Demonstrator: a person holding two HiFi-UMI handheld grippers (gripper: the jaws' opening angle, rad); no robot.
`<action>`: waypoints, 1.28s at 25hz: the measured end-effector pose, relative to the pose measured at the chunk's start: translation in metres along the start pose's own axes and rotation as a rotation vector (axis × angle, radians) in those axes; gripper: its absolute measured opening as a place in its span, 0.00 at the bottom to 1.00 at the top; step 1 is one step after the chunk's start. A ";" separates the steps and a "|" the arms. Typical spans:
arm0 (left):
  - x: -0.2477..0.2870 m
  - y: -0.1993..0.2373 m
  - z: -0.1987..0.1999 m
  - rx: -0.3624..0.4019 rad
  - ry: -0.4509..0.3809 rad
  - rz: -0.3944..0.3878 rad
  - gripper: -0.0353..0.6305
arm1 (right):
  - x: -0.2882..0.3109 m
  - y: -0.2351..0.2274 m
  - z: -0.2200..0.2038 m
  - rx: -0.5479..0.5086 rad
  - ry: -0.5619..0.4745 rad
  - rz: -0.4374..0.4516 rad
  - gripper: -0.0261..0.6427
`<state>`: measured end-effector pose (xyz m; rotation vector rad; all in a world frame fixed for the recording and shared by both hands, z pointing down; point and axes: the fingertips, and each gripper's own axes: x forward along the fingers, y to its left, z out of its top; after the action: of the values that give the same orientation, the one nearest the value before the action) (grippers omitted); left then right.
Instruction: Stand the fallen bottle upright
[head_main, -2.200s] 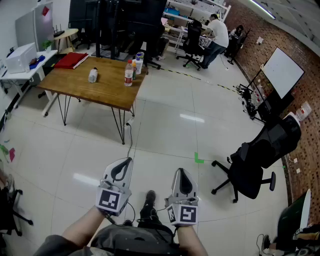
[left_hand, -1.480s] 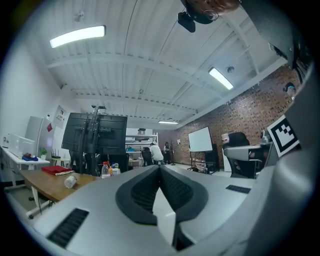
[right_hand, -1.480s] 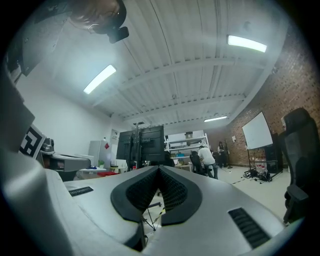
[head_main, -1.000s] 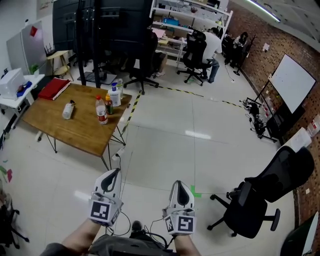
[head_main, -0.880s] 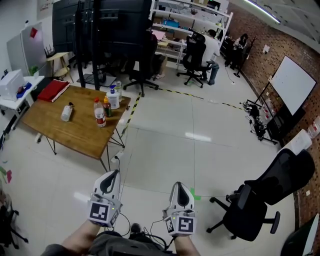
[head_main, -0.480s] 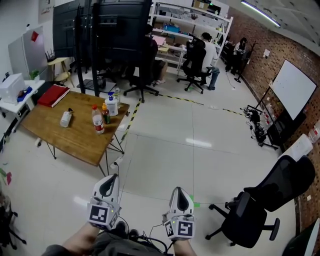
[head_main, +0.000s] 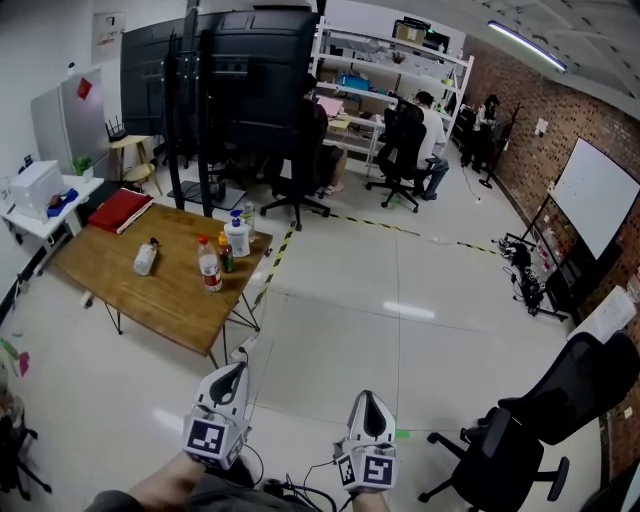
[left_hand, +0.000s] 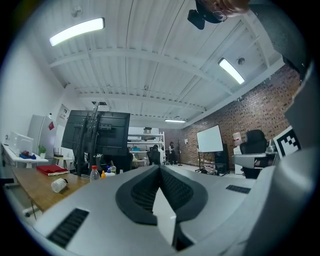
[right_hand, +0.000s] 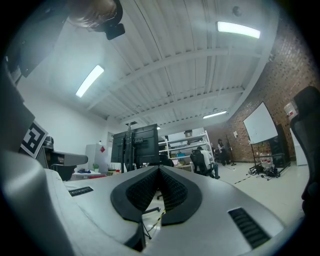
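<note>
The left gripper (head_main: 232, 372) and the right gripper (head_main: 367, 400) are held low at the bottom of the head view, side by side over the white tiled floor (head_main: 330, 340), both pointed roughly level into the room. In the left gripper view the jaws are seen pressed together with nothing between them. In the right gripper view the jaws are likewise closed and empty. The fallen bottle (head_main: 146, 258), pale and clear, is seen lying on its side on the wooden table (head_main: 170, 300), well apart from both grippers, up and to the left of them in the head view. An upright red-capped bottle (head_main: 209, 270) is stood to its right, with a small yellow bottle (head_main: 226, 254) and a white spray bottle (head_main: 238, 236) just behind it near the table's far corner. A red folder (head_main: 120, 211) is laid at the table's far left end, and a white printer (head_main: 38, 186) is seen on a side desk beyond. A black office chair (head_main: 540, 420) is seen at lower right, a whiteboard (head_main: 598, 195) against the brick wall, and a seated person (head_main: 425, 130) at the shelves far back.
</note>
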<state>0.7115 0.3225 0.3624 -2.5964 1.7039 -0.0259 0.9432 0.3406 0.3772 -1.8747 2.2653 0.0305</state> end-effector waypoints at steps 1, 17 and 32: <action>0.000 0.006 -0.001 0.003 -0.001 0.003 0.07 | 0.006 0.006 -0.003 -0.002 0.002 0.011 0.05; 0.027 0.213 -0.044 0.008 0.034 0.023 0.07 | 0.149 0.156 -0.059 -0.035 0.009 0.041 0.05; 0.017 0.535 -0.071 -0.043 0.036 -0.038 0.07 | 0.280 0.391 -0.112 -0.111 0.028 -0.131 0.05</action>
<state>0.2252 0.0923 0.4124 -2.6745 1.6851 -0.0382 0.4973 0.1292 0.3962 -2.0884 2.1944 0.1134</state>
